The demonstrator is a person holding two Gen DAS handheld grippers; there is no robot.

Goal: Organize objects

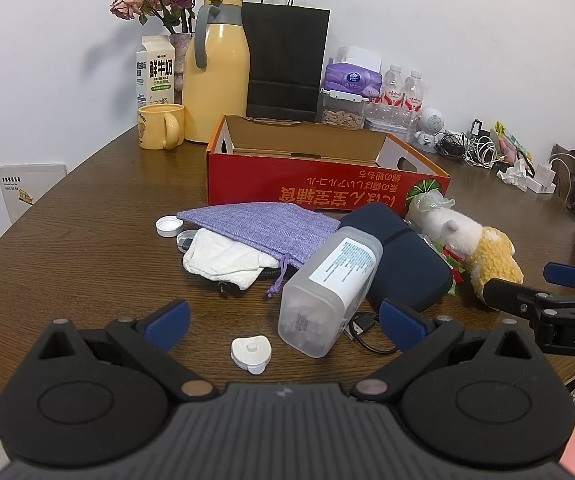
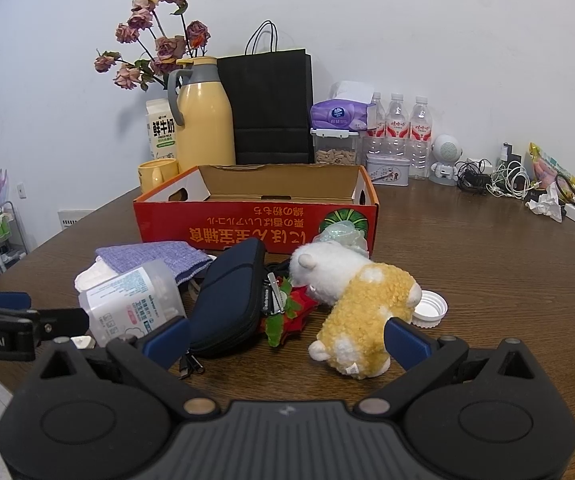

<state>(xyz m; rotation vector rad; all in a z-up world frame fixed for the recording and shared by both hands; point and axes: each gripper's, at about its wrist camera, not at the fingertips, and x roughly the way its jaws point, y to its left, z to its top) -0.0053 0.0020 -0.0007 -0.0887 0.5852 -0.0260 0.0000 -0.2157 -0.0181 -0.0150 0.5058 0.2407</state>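
A red cardboard box [image 1: 327, 184] stands open on a round wooden table [image 1: 87, 240], its printed side facing the cameras and nothing visible inside from this angle. Just in front of the box lies a jumble of loose things: a purple woven pouch [image 1: 255, 228] overlapping a crumpled white cloth [image 1: 223, 260], a white bottle cap [image 1: 168, 226] beside the pouch's left tip, and a navy zip case [image 1: 399, 256] set close against the box's front. A clear plastic cotton-swab container [image 1: 327, 296] lies on its side, propped on the case and the pouch. Nearer than the container, a small white plastic piece [image 1: 249, 354] rests on the wood. To the right of the case a white-and-yellow plush toy [image 2: 359, 300] lies on its side, a red and green item [image 2: 291, 312] wedged between the two, and a second white cap [image 2: 429, 308] touches the toy's right flank.

The left gripper [image 1: 283, 322] hovers low in front of the container, jaws spread wide and holding nothing. The right gripper [image 2: 287, 340] hangs in front of the plush toy, likewise wide open and empty.

Behind the box stand a yellow thermos jug [image 1: 215, 72], a yellow mug [image 1: 161, 126], a milk carton [image 1: 155, 70], a black paper bag [image 1: 285, 60] and water bottles [image 2: 397, 120].
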